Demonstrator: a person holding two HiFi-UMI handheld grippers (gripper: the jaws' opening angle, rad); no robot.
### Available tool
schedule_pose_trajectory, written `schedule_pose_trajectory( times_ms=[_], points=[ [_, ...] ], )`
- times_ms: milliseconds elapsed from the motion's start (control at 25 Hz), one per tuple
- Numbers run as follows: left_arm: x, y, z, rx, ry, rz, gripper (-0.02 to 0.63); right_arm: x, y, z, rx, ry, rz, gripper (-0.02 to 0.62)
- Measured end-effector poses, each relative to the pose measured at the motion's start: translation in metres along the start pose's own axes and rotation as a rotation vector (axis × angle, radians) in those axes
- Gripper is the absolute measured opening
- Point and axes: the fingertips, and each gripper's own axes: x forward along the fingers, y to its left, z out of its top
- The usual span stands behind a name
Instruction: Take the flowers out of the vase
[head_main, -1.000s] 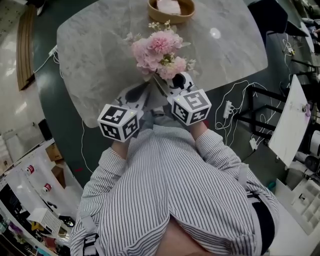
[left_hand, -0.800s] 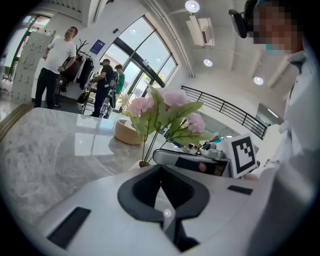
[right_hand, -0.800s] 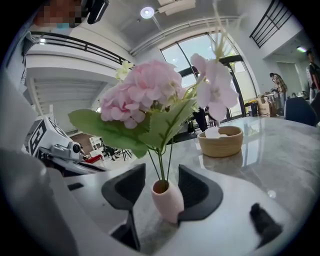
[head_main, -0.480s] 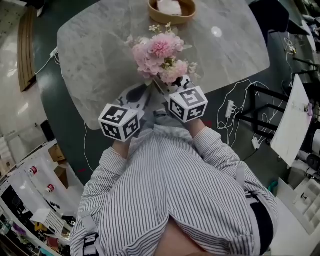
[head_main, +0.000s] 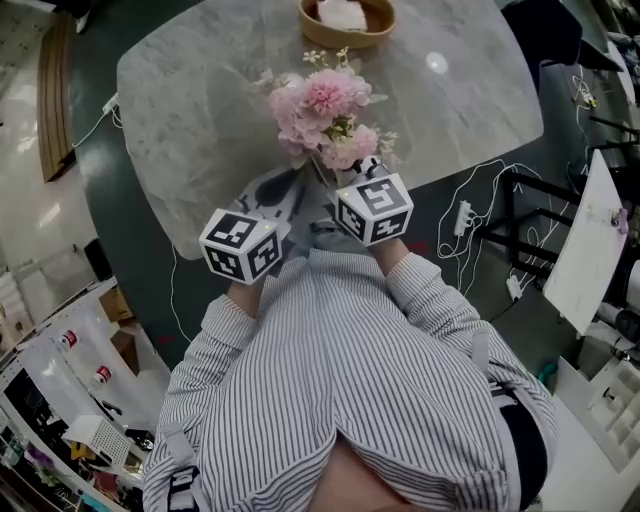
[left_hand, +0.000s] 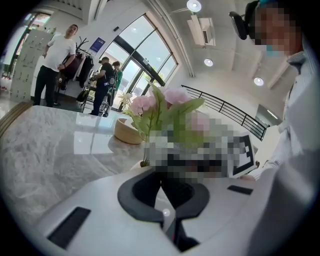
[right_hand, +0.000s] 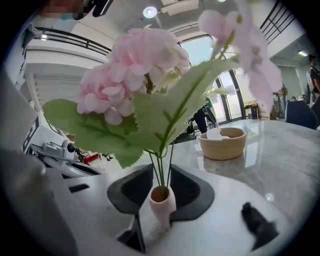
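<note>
A bunch of pink flowers (head_main: 322, 108) with green leaves stands in a small pink vase (right_hand: 162, 202) near the front edge of the marble table (head_main: 190, 120). In the right gripper view the vase neck sits between the two dark pads (right_hand: 132, 187), and the stems (right_hand: 161, 170) rise straight up from it. My right gripper (right_hand: 161, 192) has just been closing and its pads now press on the vase. In the head view it lies under the blooms (head_main: 345, 168). My left gripper (head_main: 285, 188) rests beside it to the left, jaws together with nothing held.
A tan wooden bowl (head_main: 346, 20) holding a white cloth stands at the table's far edge. Cables and a power strip (head_main: 462, 215) lie on the dark floor to the right. Several people (left_hand: 55, 65) stand far off by the windows.
The right gripper has slid a little further in under the blooms, which now cover its front part. The left gripper has stayed where it was.
</note>
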Motion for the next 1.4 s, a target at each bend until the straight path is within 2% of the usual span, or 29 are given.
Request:
schedule_pose_trajectory(
  times_ms=[280,480,1120,1400],
  points=[
    [0.001,0.001,0.004,0.000,-0.009,0.011,0.011,-0.002,-0.006,0.002,-0.017,0.007,-0.018,0.052],
    [-0.001,0.002,0.004,0.011,-0.013,0.015,0.011,-0.002,-0.007,0.000,-0.028,0.008,-0.036,0.032],
    [-0.023,0.003,0.016,0.033,-0.071,0.025,0.011,-0.017,0.016,0.032,-0.018,-0.063,-0.004,0.028],
    [-0.015,-0.014,0.029,0.057,-0.117,0.032,0.011,-0.039,0.003,0.052,-0.029,-0.108,0.005,0.028]
  ],
)
